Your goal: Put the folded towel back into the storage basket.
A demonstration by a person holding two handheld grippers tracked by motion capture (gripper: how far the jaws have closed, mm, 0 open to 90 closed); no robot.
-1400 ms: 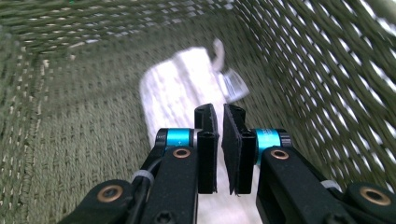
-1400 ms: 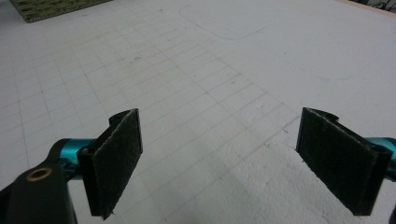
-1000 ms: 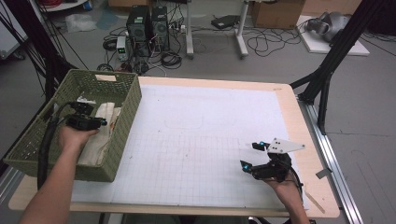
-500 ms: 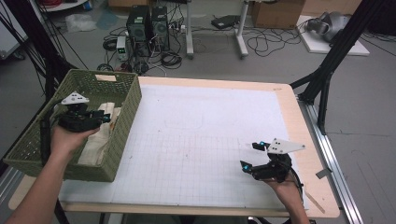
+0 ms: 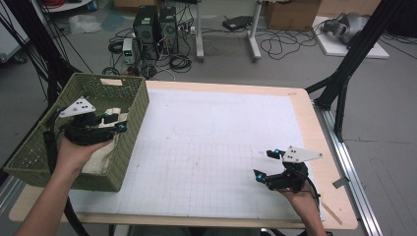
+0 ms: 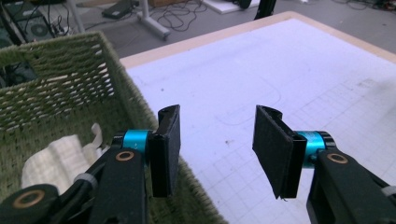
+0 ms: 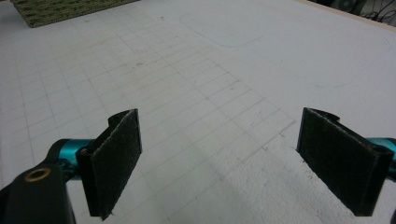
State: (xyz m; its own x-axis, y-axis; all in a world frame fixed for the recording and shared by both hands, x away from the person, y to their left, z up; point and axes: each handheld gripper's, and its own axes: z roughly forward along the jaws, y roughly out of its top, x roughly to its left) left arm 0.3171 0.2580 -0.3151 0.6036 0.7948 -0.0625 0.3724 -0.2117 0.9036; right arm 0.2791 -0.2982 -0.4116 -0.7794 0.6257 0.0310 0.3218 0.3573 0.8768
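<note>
Woven green basket (image 5: 74, 142) sits at the table's (image 5: 231, 93) left edge, with a pale cloth (image 5: 101, 155) lying inside it. The left gripper (image 5: 114, 123) was down in the basket on the cloth a second ago; now it hangs above the basket's right rim, lifted clear, and its jaws have just been opening with nothing between them. By the look of it the cloth is dropped off. The right gripper (image 5: 263, 164) rests near the table's front right corner, jaws wide and bare.
</note>
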